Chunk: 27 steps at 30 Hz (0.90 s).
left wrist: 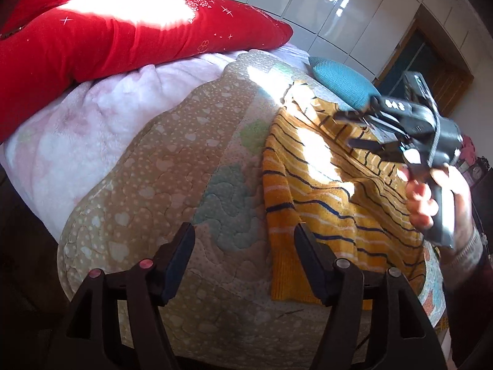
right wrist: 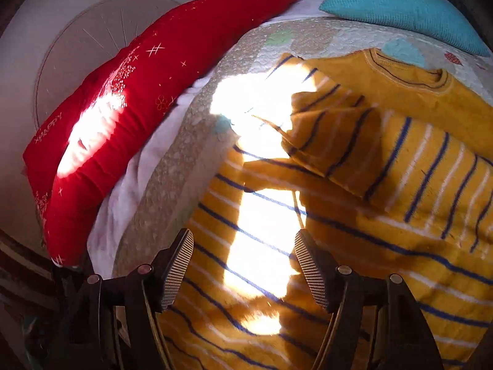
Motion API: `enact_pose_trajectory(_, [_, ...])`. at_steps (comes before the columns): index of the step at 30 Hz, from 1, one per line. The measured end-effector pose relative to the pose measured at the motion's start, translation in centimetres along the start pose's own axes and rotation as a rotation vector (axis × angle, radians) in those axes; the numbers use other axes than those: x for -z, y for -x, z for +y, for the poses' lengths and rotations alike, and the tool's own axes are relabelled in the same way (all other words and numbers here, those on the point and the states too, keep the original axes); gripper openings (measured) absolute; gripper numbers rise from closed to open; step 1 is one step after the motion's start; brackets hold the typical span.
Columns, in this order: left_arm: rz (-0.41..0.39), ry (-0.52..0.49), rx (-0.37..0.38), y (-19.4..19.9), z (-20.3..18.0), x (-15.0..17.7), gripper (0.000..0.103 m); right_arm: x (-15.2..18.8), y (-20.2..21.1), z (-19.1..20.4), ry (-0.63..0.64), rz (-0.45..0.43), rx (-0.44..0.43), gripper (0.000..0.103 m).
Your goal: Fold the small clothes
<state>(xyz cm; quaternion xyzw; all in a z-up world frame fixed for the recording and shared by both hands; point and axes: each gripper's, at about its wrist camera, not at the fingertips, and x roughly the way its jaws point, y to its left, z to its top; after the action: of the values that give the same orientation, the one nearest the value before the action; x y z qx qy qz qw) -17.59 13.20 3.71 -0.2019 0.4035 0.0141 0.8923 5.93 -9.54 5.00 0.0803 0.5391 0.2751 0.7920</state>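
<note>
Left gripper (left wrist: 245, 259) sits wide open, nothing between its jaws, hovering over the quilted bedspread (left wrist: 172, 166) with the hem corner of the striped yellow sweater (left wrist: 323, 191) just ahead of its right finger. That sweater lies flat on the quilt, spreading away to the right of this gripper. Further right and above the sweater, the right gripper (left wrist: 359, 129) comes in from the side, blurred, a hand (left wrist: 431, 197) wrapped round its handle; its fingers look spread from here. Ahead and left, a pink fleece blanket (left wrist: 77, 141) bunches under a long red pillow (left wrist: 107, 34), and a teal cushion (left wrist: 342, 80) lies beyond the sweater.

Over to the right wrist view: right gripper (right wrist: 243, 265) also gaping, holding nothing, poised directly above the sweater (right wrist: 354, 231) body. One sleeve (right wrist: 336, 135) is folded across the chest just ahead, the collar (right wrist: 409, 71) beyond it. Red pillow (right wrist: 138, 108) runs off to the left, teal cushion (right wrist: 400, 6) far ahead on the right, sunlight streaking across the knit
</note>
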Motion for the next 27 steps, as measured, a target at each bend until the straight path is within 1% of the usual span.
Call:
enact_pose_trajectory(2, [0.009,-0.025,-0.013,-0.3,-0.8,0.2,0.066,3.6,2.5,-2.5,-0.007,0.012,0.013,0.073])
enact_pose_trajectory(3, [0.016,-0.034,-0.021,-0.5,-1.1,0.2,0.066,5.4,4.1,-3.8,-0.014,-0.001,0.014,0.073])
enact_pose_trajectory(5, [0.022,-0.049,-0.027,-0.8,-1.4,0.2,0.066,8.5,7.7,-6.4,-0.045,-0.057,0.024,0.073])
enact_pose_trajectory(6, [0.022,-0.057,-0.030,-1.0,-1.6,0.1,0.067,9.9,9.4,-7.7,-0.070,-0.086,0.036,0.075])
enact_pose_trajectory(8, [0.015,-0.073,-0.030,-1.4,-1.9,-0.2,0.074,13.0,12.4,-10.2,-0.124,-0.136,0.081,0.077])
enact_pose_trajectory(9, [0.015,-0.080,-0.018,-1.8,-2.1,-0.5,0.076,14.5,13.5,-11.5,-0.154,-0.149,0.098,0.077])
enact_pose_trajectory(10, [0.024,-0.086,0.001,-2.4,-2.2,-0.7,0.080,15.9,14.1,-12.6,-0.187,-0.153,0.097,0.077])
enact_pose_trajectory(12, [0.070,-0.084,0.052,-3.9,-2.5,-1.1,0.081,18.5,14.4,-13.9,-0.250,-0.144,0.062,0.077])
enact_pose_trajectory(14, [0.102,-0.075,0.095,-5.1,-2.9,-1.2,0.081,20.8,13.7,-13.9,-0.290,-0.128,0.014,0.077])
enact_pose_trajectory(16, [0.101,-0.076,0.085,-5.7,-3.5,-1.1,0.081,22.3,12.4,-13.1,-0.320,-0.128,-0.043,0.078])
enact_pose_trajectory(17, [0.107,-0.077,0.071,-6.1,-3.8,-1.1,0.076,22.8,11.9,-12.4,-0.326,-0.147,-0.057,0.078])
enact_pose_trajectory(18, [0.115,-0.080,0.061,-6.4,-4.0,-1.0,0.063,23.0,11.6,-11.7,-0.330,-0.170,-0.051,0.078])
enact_pose_trajectory(19, [0.138,-0.086,0.040,-6.7,-4.3,-0.9,0.019,22.9,11.3,-11.0,-0.335,-0.195,-0.032,0.076])
enact_pose_trajectory(20, [0.173,-0.080,0.026,-7.2,-4.4,-0.9,0.008,22.7,11.0,-10.4,-0.329,-0.215,-0.016,0.056])
enact_pose_trajectory(21, [0.178,-0.046,0.033,-7.1,-4.2,-1.0,0.007,22.3,10.4,-9.9,-0.317,-0.211,-0.011,0.018])
enact_pose_trajectory(22, [0.180,-0.028,0.034,-6.8,-4.1,-1.2,0.007,21.9,9.9,-9.8,-0.324,-0.187,-0.022,0.013])
enact_pose_trajectory(24, [0.161,-0.024,0.027,-5.3,-4.1,-1.4,0.007,22.0,10.2,-10.6,-0.366,-0.186,-0.079,0.012])
enact_pose_trajectory(27, [0.134,-0.028,0.049,-2.3,-4.6,-1.0,0.007,23.5,12.6,-11.1,-0.342,-0.199,-0.072,0.011])
